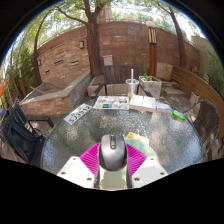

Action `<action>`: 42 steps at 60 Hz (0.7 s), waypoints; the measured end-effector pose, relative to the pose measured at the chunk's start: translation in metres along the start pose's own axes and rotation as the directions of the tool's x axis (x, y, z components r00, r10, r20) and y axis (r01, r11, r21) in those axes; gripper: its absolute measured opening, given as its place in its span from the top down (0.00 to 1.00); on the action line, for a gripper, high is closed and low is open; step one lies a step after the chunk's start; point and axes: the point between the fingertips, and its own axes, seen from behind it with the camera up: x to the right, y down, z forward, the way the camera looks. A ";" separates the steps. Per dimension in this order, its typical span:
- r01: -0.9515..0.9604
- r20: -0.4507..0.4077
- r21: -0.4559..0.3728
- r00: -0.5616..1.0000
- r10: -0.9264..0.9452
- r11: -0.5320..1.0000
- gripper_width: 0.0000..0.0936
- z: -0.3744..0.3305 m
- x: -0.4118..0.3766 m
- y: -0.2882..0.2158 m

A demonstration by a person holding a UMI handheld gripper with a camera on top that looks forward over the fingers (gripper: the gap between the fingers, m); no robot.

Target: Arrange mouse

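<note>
We had the mouse (112,150) pinched between both pads of the tongs (112,160), just above the glass tabletop (70,140). To place it well, we judged, we should lower it level, short of the cup (133,86).

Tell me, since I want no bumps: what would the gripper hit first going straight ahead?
The gripper has the mouse between its fingers. Ahead lies bare glass table, then probably the white boxes at the far side; depth is hard to judge.
</note>
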 end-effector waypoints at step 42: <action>0.099 -0.098 0.015 0.990 -0.097 0.995 0.08 -0.144 0.019 0.037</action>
